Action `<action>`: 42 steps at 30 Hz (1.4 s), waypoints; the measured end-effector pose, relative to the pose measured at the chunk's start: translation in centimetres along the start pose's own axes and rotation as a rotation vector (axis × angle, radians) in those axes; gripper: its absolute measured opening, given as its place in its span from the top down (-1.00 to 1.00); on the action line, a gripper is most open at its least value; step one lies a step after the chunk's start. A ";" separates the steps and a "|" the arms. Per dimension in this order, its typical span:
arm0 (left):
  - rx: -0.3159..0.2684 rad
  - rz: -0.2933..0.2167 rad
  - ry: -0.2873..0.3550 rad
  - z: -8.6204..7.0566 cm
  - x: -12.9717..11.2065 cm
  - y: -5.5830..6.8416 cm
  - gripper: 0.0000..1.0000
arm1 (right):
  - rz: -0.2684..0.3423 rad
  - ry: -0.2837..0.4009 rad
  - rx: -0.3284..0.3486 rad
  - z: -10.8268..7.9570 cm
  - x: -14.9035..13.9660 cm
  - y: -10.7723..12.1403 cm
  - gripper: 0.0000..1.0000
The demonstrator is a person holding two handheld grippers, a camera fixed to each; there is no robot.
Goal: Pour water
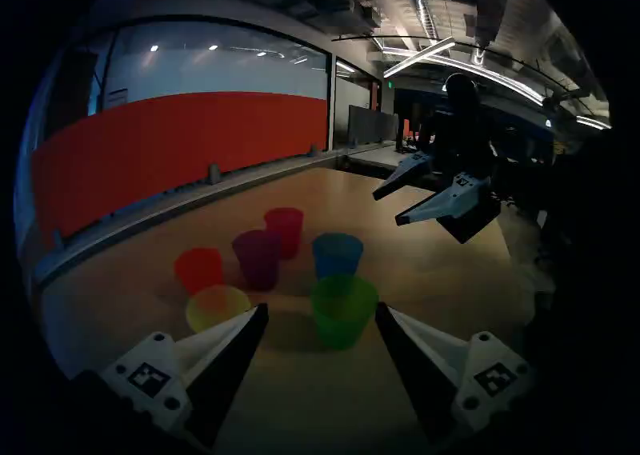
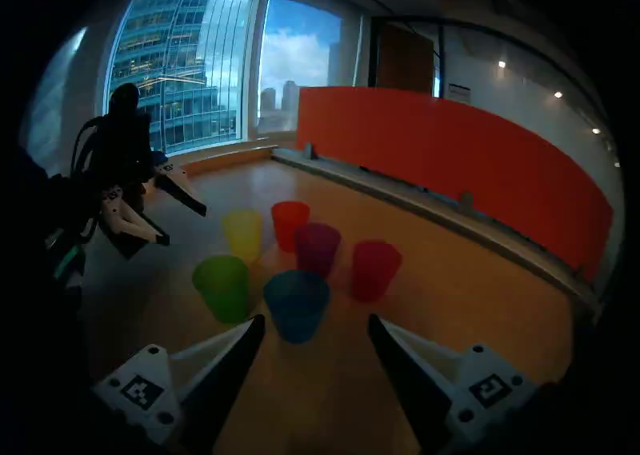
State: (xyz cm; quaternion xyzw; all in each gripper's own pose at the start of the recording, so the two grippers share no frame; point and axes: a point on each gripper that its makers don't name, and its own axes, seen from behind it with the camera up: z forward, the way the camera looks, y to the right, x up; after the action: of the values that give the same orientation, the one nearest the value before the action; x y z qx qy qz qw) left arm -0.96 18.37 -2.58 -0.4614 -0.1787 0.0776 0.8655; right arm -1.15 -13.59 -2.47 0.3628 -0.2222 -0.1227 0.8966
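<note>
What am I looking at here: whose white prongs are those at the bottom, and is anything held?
No robot arm: a person holds a two-finger gripper in each hand, each carrying a camera that looks along its own fingers. In the left gripper view, the left gripper sits at the bottom and the right gripper hovers beyond the cups. The right gripper view looks across from the other side. On the wooden table stand six cups: green cup, blue cup, purple cup, red cup, orange cup, yellow cup. Both grippers are open and hold nothing.
</note>
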 end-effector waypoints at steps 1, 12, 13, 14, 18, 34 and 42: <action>-0.003 0.004 -0.005 0.2 -0.2 0.2 -0.99 | -0.002 -0.003 0.000 0.1 -0.2 0.0 -0.99; -0.042 0.029 -0.053 2.1 -2.0 1.8 -1.00 | -0.028 -0.020 0.008 1.1 -1.3 -0.5 -0.99; -0.043 0.030 -0.057 2.2 -2.2 1.8 -1.00 | -0.030 -0.021 0.010 1.2 -1.3 -0.6 -0.99; -0.045 0.030 -0.061 2.4 -2.3 1.9 -1.00 | -0.031 -0.022 0.011 1.3 -1.4 -0.6 -0.99; -0.049 0.036 -0.079 3.0 -2.9 2.0 -1.00 | -0.036 -0.026 0.015 1.6 -1.5 -0.8 -0.99; -0.084 0.058 -0.126 6.0 -3.3 2.7 -1.00 | -0.036 -0.024 0.029 2.5 -1.5 -0.6 -0.99; -0.097 0.067 -0.141 7.3 -3.1 3.0 -1.00 | -0.033 -0.024 0.027 2.6 -1.6 -0.3 -0.99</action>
State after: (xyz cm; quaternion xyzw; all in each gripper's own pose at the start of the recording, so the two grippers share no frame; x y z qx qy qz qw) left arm -6.52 24.76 -2.04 -0.5018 -0.2270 0.1300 0.8245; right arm -3.80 -14.73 -1.49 0.3773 -0.2284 -0.1387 0.8867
